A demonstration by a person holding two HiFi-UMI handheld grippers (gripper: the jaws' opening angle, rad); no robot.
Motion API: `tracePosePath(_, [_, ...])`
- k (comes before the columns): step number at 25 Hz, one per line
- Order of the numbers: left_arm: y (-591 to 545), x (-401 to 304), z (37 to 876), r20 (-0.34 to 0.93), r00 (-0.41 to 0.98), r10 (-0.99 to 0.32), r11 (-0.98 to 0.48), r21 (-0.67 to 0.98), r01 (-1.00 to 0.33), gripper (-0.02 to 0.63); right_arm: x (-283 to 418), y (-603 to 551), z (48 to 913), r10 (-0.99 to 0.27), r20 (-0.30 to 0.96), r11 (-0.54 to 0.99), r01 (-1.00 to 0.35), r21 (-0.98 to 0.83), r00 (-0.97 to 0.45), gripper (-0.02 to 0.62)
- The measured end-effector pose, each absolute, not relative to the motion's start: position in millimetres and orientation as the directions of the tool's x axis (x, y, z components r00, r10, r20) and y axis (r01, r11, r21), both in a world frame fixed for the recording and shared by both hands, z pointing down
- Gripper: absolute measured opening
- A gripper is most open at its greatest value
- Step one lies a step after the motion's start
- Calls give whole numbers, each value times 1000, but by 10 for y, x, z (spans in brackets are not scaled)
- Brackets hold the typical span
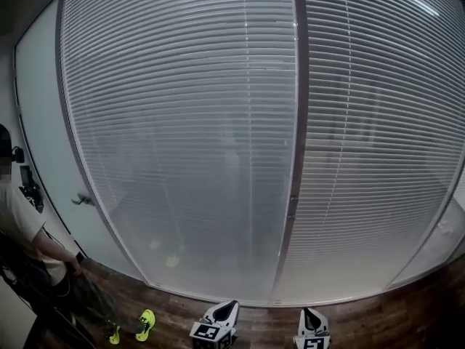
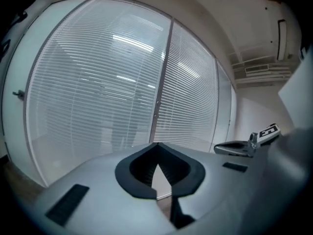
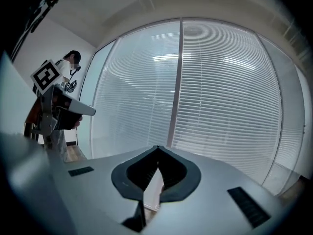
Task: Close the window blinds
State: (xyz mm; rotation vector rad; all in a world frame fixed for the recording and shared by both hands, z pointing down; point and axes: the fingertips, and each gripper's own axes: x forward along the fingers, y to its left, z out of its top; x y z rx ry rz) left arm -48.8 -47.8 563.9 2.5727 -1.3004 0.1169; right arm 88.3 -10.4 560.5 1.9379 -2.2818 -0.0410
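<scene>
Although dim shapes show through them, the window blinds (image 1: pixel 182 122) hang full length over both glass panes, slats lying close together and reaching almost to the sill line. A dark vertical frame post (image 1: pixel 296 158) divides the two panes. Low at the bottom edge of the head view, well short of the blinds and touching nothing, are both tools: left gripper (image 1: pixel 231 307) and right gripper (image 1: pixel 308 313), tips pointing toward the window. Left gripper view: fingers together at the tips, nothing between them, blinds beyond. Right gripper view: same, fingers closed tip to tip and empty; the left gripper with its marker cube (image 3: pixel 46 76) shows at that view's left edge. Below the blinds runs a dark wood floor (image 1: pixel 407 318). Left of the blinds is a pale door (image 1: pixel 47 122) with a lever handle (image 1: pixel 83 200). A person (image 1: pixel 22 224) in a white shirt stands at the far left by the door, with a pair of yellow-green shoes (image 1: pixel 146 324) on the floor near the left gripper.
</scene>
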Motion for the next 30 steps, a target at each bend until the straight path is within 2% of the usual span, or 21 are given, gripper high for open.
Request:
tracePosePath(7, [-318,-1052,5647,174,590,-788,-565,174,-806,0,638,176,5694,-981,119,165,-979,120,-151,3])
tracePosePath(15, [-120,-1359,5599,154,563,-812,-559,71,-826,0,447,305,5650,-987,117,119,-986,113,-106,3])
tracePosePath(21, [-114,-1354,5436,117,542,-832,-543,27,-839,0,552,279,5309,-995,96,48,-993,106,-38,3])
tracePosePath(30, [149,-1252,5204,83,481,-873,-480,26,-877,0,639,489,5279,-996,54,84,-989,122,-78,3])
